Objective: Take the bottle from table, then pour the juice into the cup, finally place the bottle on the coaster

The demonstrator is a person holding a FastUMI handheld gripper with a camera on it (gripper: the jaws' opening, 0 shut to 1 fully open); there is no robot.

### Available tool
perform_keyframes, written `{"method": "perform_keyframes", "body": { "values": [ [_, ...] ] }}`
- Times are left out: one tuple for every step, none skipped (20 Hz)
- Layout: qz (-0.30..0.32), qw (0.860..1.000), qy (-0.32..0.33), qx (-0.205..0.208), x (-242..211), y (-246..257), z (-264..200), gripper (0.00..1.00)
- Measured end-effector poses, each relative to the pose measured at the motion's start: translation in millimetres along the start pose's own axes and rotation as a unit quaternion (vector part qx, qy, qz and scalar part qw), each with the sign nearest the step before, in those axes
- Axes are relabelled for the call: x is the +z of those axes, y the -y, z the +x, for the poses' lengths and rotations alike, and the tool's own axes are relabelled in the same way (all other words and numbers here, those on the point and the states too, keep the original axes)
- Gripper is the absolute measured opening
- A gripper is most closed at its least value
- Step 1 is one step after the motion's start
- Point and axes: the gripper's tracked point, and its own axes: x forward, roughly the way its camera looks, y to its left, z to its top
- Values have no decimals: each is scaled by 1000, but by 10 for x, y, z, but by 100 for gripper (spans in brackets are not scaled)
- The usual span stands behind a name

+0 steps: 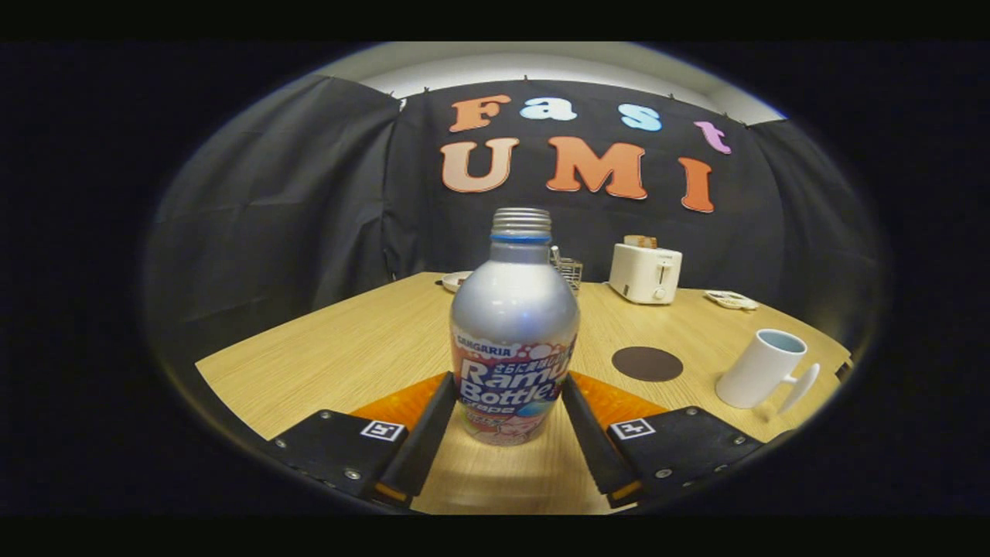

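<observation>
Gripper point(506, 402) at lower centre of the frame, its two black fingers point(424, 433) set either side of the lower body of an aluminium drink bottle point(513, 340); both inner faces look to be against the label, so the fingers appear to pinch it. Bottle upright, cap off, bare screw thread at top, base on or just above the wooden table point(348, 348), cannot tell which. Beyond the right finger, right of centre: a dark round coaster point(647, 363) flat on the table. Further right, a white mug point(762, 369), tilted in the view, handle toward lower right. Toward upper centre, at the table's far edge: a white toaster point(645, 272), a small wire rack point(570, 272) partly behind the bottle, and a plate point(455, 280) to the bottle's left. A small flat item point(731, 299) right of the toaster, too small to identify.
</observation>
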Motion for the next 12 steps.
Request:
{"method": "perform_keyframes", "body": {
  "values": [
    [0, 1000, 2, 2, 8, 1, 15, 80],
    [0, 1000, 2, 1, 9, 9, 11, 79],
    [3, 1000, 3, -2, 9, 38, 3, 77],
    [12, 1000, 4, -3, 29, 57, -12, 77],
    [29, 1000, 8, -1, 67, 62, -22, 77],
    [47, 999, 15, 3, 124, 66, -26, 77],
    [67, 998, 18, 9, 169, 73, -29, 77],
    [86, 996, 21, 13, 213, 83, -26, 77],
    [106, 994, 23, 15, 256, 118, -27, 77],
    [127, 991, 25, 17, 295, 148, -25, 77],
    [148, 988, 25, 21, 324, 171, -32, 77],
    [169, 985, 27, 22, 359, 206, -33, 77]
  ]
}}
